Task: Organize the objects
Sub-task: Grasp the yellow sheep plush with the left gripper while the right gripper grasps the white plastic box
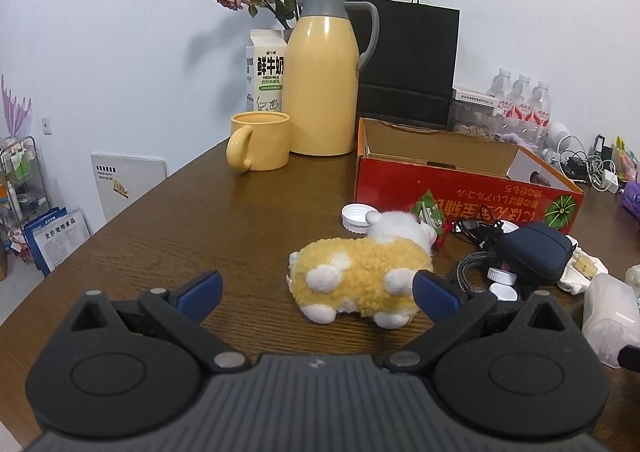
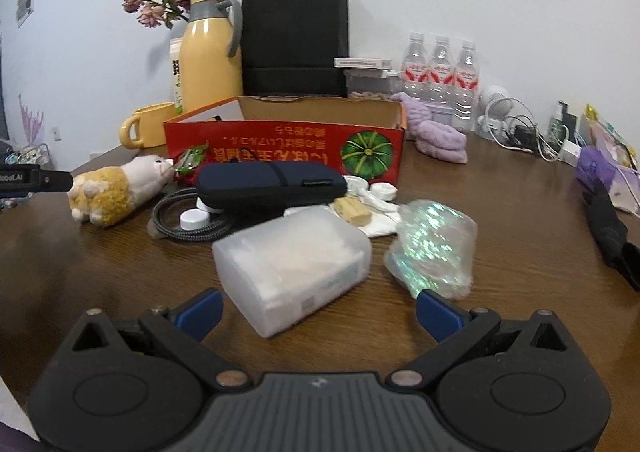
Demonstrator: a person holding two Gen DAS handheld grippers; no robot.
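A yellow-and-white plush sheep [image 1: 360, 276] lies on its side on the brown table, just ahead of my left gripper [image 1: 316, 292], which is open; its right fingertip sits close to the toy's rear leg. The sheep [image 2: 116, 187] also shows far left in the right wrist view. My right gripper [image 2: 318, 312] is open, its fingers flanking the near end of a frosted plastic box [image 2: 292, 264] without gripping it. Behind lie a navy zip case [image 2: 272, 181], a coiled cable [image 2: 176, 219], white caps [image 2: 194, 219] and an open red cardboard box [image 2: 288, 151].
A yellow jug [image 1: 320, 75], yellow mug [image 1: 260, 139], milk carton [image 1: 266, 71] and black paper bag [image 1: 408, 59] stand at the back. An iridescent wrapper [image 2: 434, 248], purple cloth [image 2: 436, 135], water bottles [image 2: 440, 75] and tangled chargers [image 2: 524, 131] lie right. The table edge [image 1: 120, 211] runs left.
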